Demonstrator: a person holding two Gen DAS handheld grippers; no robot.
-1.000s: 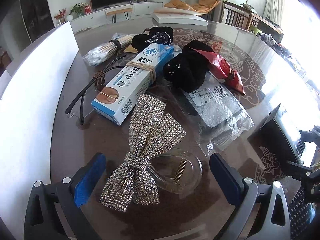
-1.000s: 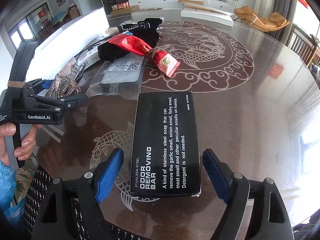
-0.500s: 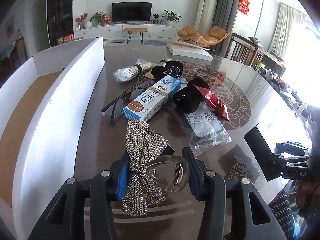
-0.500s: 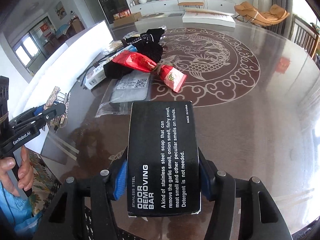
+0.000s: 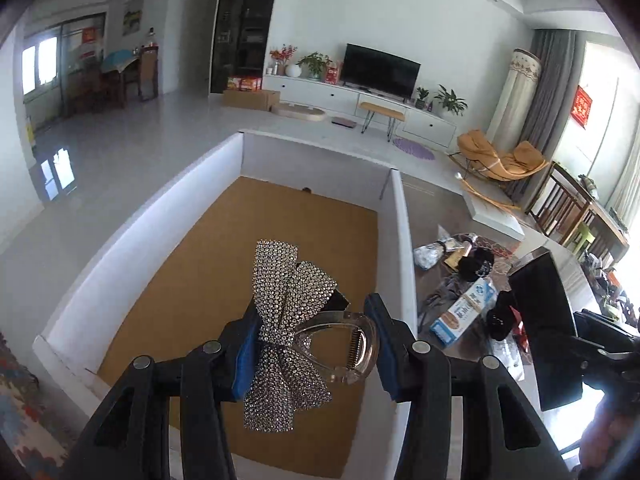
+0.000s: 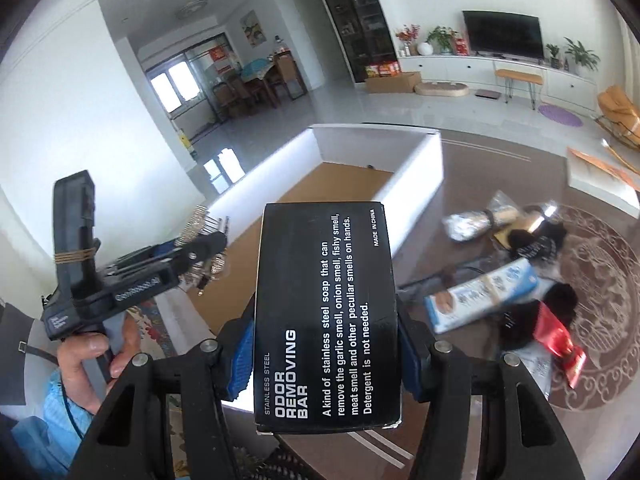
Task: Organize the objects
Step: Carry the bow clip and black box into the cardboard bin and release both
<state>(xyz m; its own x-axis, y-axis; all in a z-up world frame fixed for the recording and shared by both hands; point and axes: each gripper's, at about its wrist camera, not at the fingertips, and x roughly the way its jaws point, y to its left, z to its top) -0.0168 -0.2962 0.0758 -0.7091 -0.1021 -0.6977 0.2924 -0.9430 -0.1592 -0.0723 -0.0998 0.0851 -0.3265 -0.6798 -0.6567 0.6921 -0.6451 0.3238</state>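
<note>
Clamping: left hand-held gripper [image 5: 316,350] on rhinestone bow clip [image 5: 294,328], right hand-held gripper [image 6: 326,354] on black box [image 6: 326,308].

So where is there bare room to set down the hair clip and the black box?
The white bin's brown floor is bare from wall to wall, directly under the rhinestone bow clip. The tabletop right of the bin is crowded: blue carton, red packet, black items, bags. The odor bar box hangs near the bin's near end.
</note>
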